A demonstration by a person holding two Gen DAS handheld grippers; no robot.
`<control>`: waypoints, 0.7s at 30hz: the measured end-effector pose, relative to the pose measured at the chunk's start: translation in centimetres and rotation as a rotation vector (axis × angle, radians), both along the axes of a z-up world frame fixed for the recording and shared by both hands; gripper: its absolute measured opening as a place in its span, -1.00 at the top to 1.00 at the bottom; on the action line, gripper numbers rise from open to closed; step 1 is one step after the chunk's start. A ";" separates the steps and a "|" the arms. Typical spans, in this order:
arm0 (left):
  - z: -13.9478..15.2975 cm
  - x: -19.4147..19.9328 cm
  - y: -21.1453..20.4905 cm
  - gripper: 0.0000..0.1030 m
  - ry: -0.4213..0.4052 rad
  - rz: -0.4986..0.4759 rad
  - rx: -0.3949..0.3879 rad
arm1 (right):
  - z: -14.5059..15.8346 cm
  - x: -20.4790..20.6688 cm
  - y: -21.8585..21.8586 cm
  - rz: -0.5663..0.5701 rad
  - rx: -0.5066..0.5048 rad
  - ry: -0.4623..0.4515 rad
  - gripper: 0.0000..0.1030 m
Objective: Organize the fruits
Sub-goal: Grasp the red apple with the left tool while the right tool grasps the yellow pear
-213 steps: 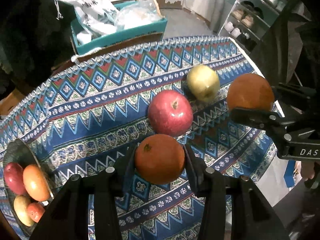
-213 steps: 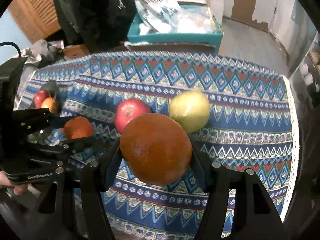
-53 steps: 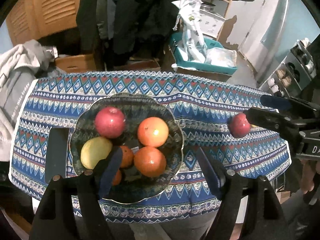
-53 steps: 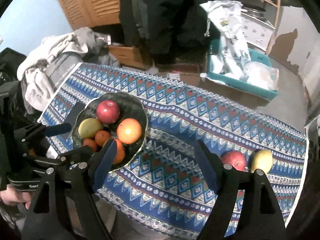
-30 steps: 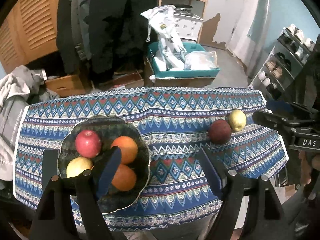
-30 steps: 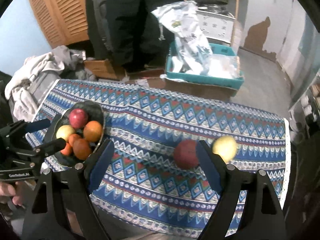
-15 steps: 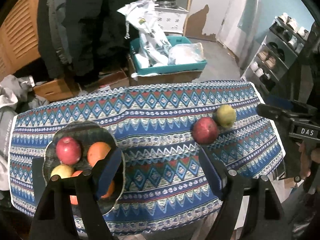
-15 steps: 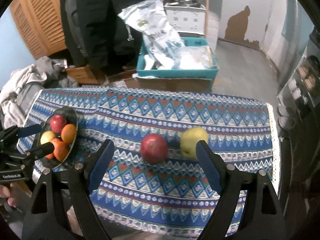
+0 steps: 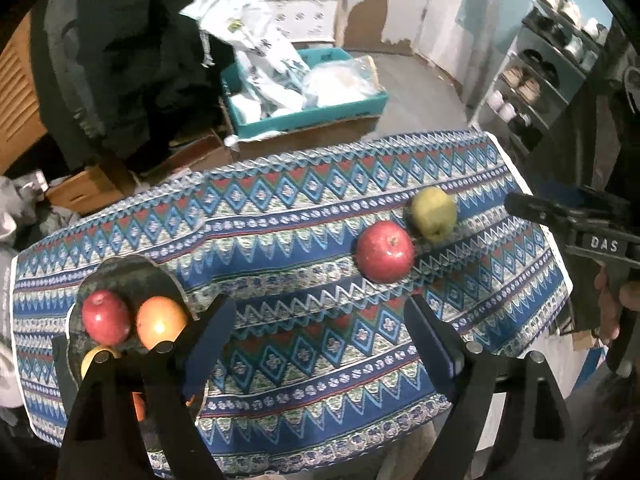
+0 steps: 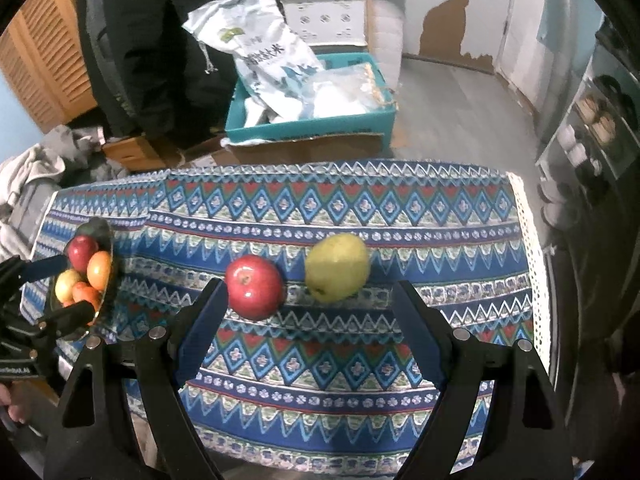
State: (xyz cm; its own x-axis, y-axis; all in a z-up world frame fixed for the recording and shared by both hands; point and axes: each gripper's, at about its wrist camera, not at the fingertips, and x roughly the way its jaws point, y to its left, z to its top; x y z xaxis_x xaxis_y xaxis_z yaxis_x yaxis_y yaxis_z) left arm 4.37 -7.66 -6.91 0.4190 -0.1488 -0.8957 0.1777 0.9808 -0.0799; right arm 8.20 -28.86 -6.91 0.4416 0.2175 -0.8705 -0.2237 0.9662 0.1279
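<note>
Patterned blue, red and white woven cloth covers the surface (image 9: 304, 216) in the left wrist view, with a teal box of white plastic bags (image 9: 304, 96) on the floor beyond its far edge. Near the cloth's right end a round red apple (image 9: 385, 251) lies just beside a yellow-green pear-like fruit (image 9: 434, 208), the apple nearer the camera. Well apart from the apple, at the cloth's left end, a dark scalloped glass bowl (image 9: 132, 272) holds another red apple, an orange and more fruit. The left tool (image 9: 320, 332) hovers between bowl and apple, its jaws opening with nothing between them.

From the right wrist view, the red apple (image 10: 254, 287) and the yellow-green fruit (image 10: 338, 267) lie just beyond the tips of the right tool (image 10: 310, 320), whose jaws stand spread and empty. Far left of the apple sits the bowl (image 10: 105, 232), partly behind the left tool (image 10: 60, 288).
</note>
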 end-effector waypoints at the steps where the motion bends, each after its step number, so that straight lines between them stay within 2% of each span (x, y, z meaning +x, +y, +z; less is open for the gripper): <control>1: -0.3 0.1 -0.3 -0.70 0.010 -0.011 -0.001 | -0.2 0.1 -0.2 -0.002 0.000 0.006 -0.62; 11: -2.0 3.1 -3.0 -0.70 0.088 -0.057 -0.007 | -1.3 2.4 -0.9 0.020 0.008 0.107 -0.62; 14: -2.2 4.0 -3.8 -0.70 0.090 -0.076 0.005 | -1.7 3.5 -0.7 0.036 -0.002 0.144 -0.62; 18: -3.2 5.5 -4.7 -0.70 0.092 -0.094 0.035 | -3.0 4.9 -0.8 0.082 -0.034 0.201 -0.62; 21: -4.4 6.7 -5.1 -0.70 0.117 -0.100 0.023 | -4.4 6.0 -1.1 0.104 -0.010 0.249 -0.63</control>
